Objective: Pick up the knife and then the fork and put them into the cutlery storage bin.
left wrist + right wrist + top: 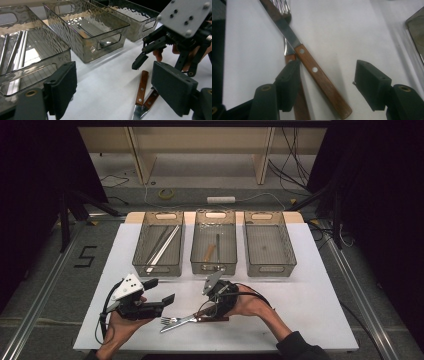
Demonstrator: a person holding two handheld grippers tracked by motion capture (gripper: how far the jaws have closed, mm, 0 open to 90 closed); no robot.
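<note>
Wood-handled knife crosses fork; right claw agape above, gripping nothing; left claw wide, unloaded.

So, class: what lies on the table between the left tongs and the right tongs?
In the high view, a fork and a wooden-handled knife lie crossed on the white table, between the left tongs and the right tongs.

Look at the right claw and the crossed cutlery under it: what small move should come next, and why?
Probably lower the right claw around the knife handle and close. Its jaws stand open with the wooden handle lying between them on the table, untouched. The knife lies across the fork, so it likely has to come away first, perhaps toward a bin.
</note>
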